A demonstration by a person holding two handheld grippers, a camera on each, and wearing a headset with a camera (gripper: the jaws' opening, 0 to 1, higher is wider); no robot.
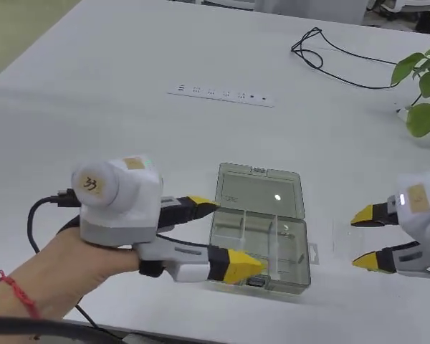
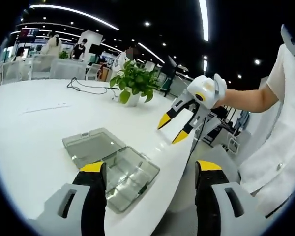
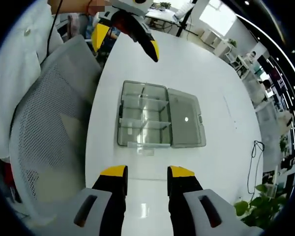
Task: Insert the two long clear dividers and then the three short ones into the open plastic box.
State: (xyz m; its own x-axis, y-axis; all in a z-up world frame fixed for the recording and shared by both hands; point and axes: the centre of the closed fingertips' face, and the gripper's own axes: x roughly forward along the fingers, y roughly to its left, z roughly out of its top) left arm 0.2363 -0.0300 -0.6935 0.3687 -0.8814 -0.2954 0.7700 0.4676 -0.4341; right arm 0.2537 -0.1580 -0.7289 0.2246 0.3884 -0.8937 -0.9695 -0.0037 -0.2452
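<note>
**Open plastic box [image 1: 294, 283] on a white table [image 1: 129, 86], with an empty gripper on each side.**
The box sits near the table's front edge, its lid [image 1: 260, 190] lying flat behind the base. Clear dividers [image 3: 145, 110] stand in the base and split it into compartments. A potted plant [image 1: 423, 93] stands at the far right. The left gripper [image 1: 238, 235] hovers at the box's left side, fingers spread wide around nothing. The right gripper [image 1: 353, 240] is held apart to the box's right, fingers moderately parted and empty. A power strip [image 1: 222, 94] and a looped black cable [image 1: 322, 54] lie farther back. One loose divider [image 3: 140, 146] lies flat just beside the box's right wall.
</note>
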